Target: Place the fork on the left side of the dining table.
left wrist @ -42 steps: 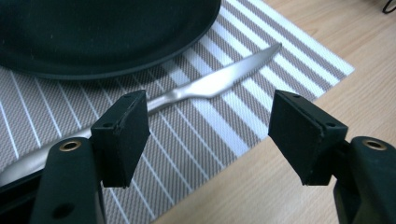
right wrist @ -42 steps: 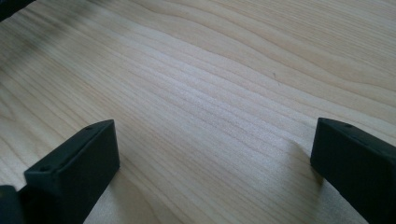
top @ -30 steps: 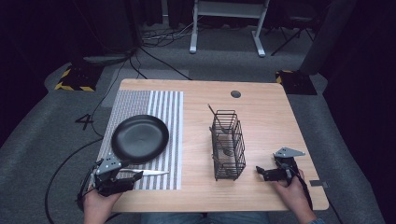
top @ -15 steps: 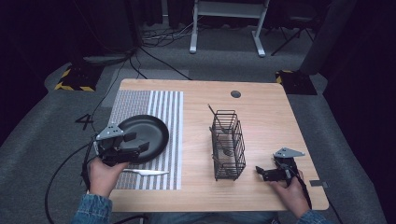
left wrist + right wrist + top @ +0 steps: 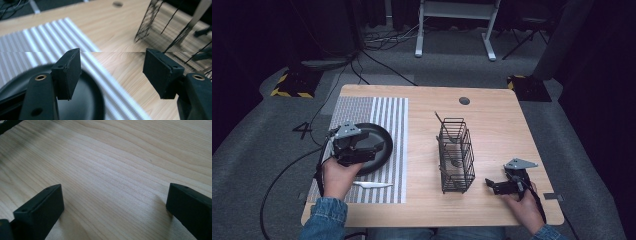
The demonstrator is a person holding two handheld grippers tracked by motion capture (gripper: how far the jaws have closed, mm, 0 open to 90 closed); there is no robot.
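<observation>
Bright lit table [image 5: 512, 125] amid dark surroundings; blurred, torn left gripper view.

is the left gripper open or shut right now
Open. The left gripper has its jaws standing wide apart with nothing between them, above the black plate.

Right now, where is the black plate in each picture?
High view: the black plate lies on the striped mat at the table's left, partly hidden by the left tool.
Left gripper view: bottom left, under the left jaw.
Right gripper view: bare wooden table between the jaws.
Shared landmark: that wooden table.
</observation>
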